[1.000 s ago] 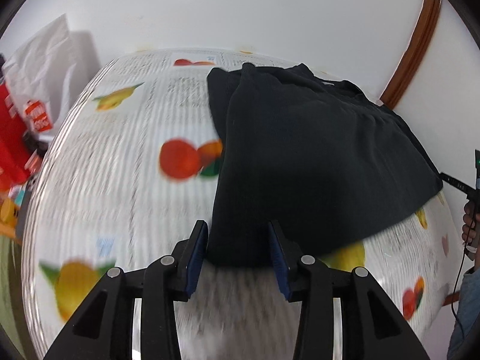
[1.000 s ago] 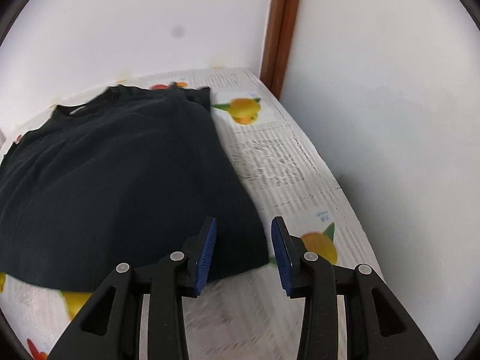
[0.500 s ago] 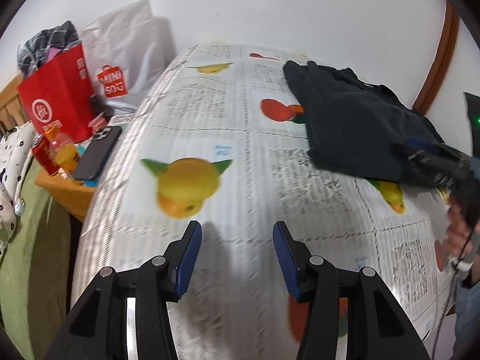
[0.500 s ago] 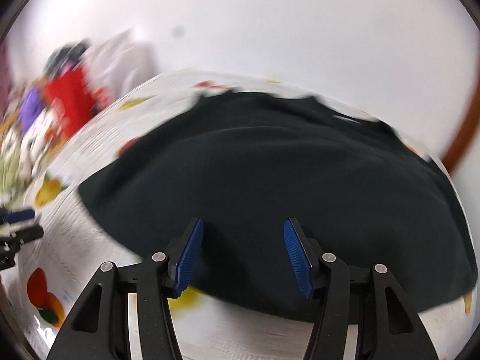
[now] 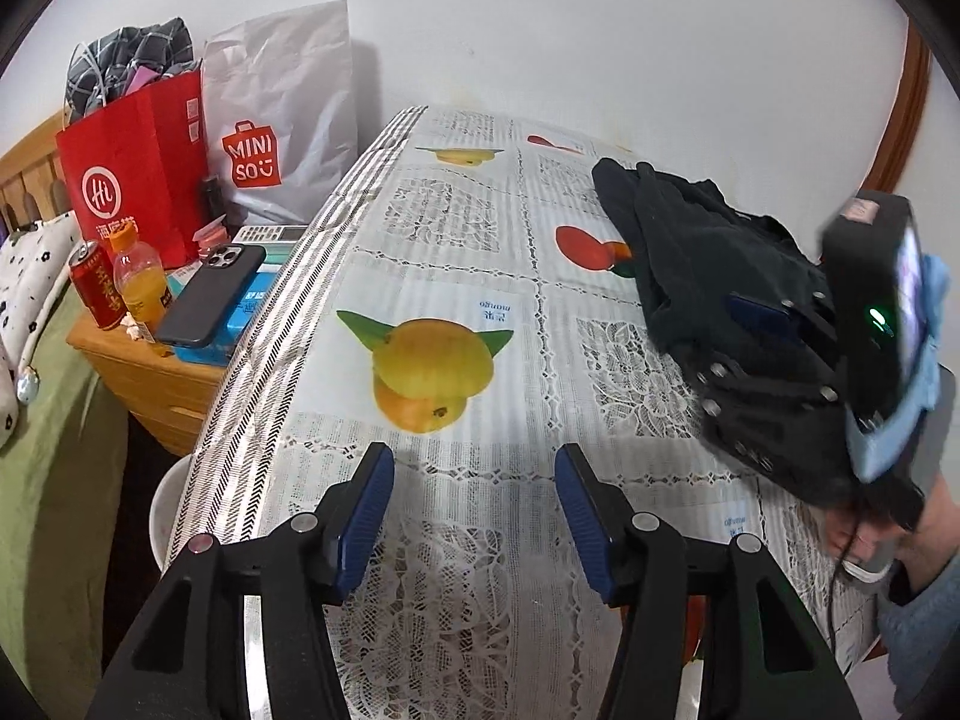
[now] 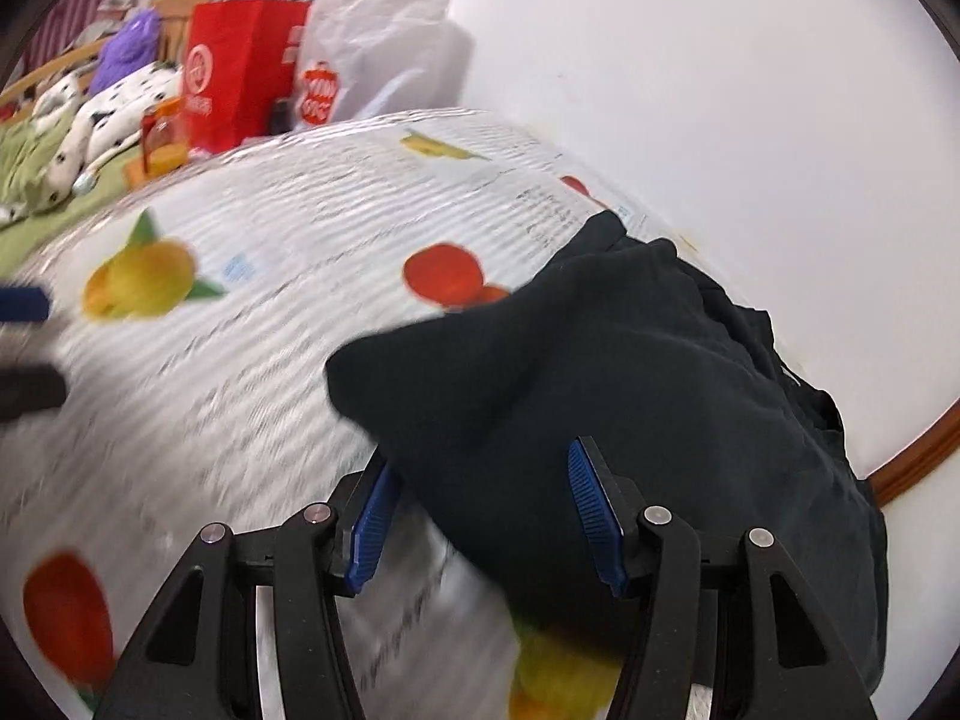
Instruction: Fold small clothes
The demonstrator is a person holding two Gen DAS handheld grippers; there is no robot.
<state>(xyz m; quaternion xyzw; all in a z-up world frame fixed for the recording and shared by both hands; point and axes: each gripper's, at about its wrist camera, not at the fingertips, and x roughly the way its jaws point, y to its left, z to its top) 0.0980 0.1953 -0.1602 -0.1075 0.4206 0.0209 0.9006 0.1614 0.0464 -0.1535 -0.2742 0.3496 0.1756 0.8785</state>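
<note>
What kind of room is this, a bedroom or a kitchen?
Probably a bedroom at home. A bed with green bedding sits beside a wooden nightstand holding a phone, and a black garment lies on a table with a fruit-print tablecloth.

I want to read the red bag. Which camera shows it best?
The left wrist view: the red bag is sharp, its white logo clear. The right wrist view shows it smaller and blurred.

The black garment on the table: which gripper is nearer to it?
Right. The right gripper is at the edge of the black garment, cloth between its open jaws. The left gripper is over bare tablecloth, well aside.
</note>
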